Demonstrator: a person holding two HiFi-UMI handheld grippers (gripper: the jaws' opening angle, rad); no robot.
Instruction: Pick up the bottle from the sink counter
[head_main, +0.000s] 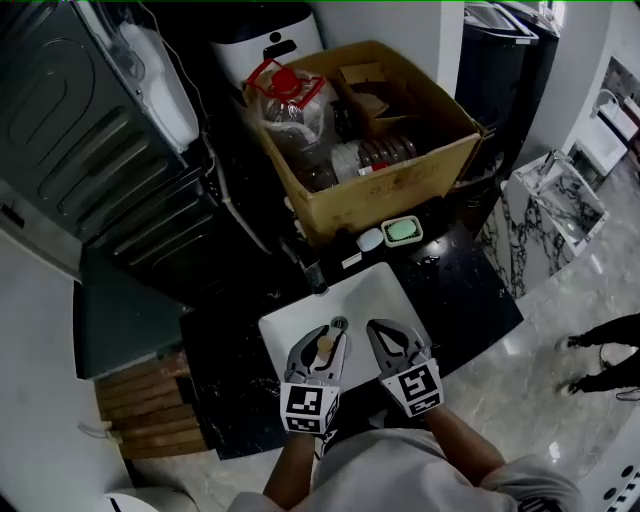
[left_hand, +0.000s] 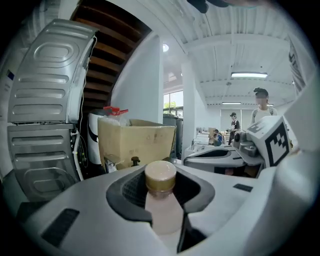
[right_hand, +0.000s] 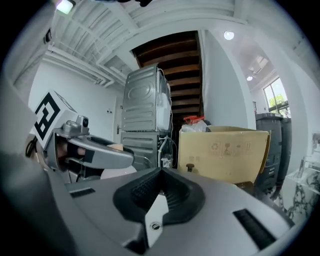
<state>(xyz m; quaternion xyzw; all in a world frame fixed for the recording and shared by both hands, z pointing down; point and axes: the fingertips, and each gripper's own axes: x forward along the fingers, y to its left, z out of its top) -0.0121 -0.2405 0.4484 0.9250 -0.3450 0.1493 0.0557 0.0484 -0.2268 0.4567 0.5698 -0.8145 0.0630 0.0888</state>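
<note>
Item 1, nearest: left gripper (head_main: 322, 348), jaws clamped on the bottle (left_hand: 160, 200); bottle upright, pale body, tan cap, held over the 6 o'clock part of the white sink (head_main: 372, 292)

Item 2: right gripper (head_main: 392, 345), just beside the left at its 3 o'clock, jaws together with nothing between them, also over the basin

Item 3: sink, a shallow white basin set in the black counter (head_main: 470, 298); bare white showed at its 12 o'clock half; faucet (head_main: 311, 271) at the rim's 11 o'clock

Item 4: green soap dish (head_main: 403, 231) on the counter at the sink's 1 o'clock, a small pale object just beside it; contents not readable

Item 5, farther: cardboard box (head_main: 405, 180), open-topped, at 12 o'clock beyond the faucet; it held a large clear jug (head_main: 290, 105) with red cap and handle at its 10 o'clock corner, a clear plastic bottle (head_main: 375, 152) lying on its side mid-box, and loose cardboard pieces toward the back

Edges and room: counter edge ran from 3 to 5 o'clock of the sink, with pale marble floor (head_main: 530, 370) beyond; a grey appliance (head_main: 90, 140) closed off 9 to 11 o'clock; wooden slats (head_main: 150, 400) lay at 8 o'clock
</note>
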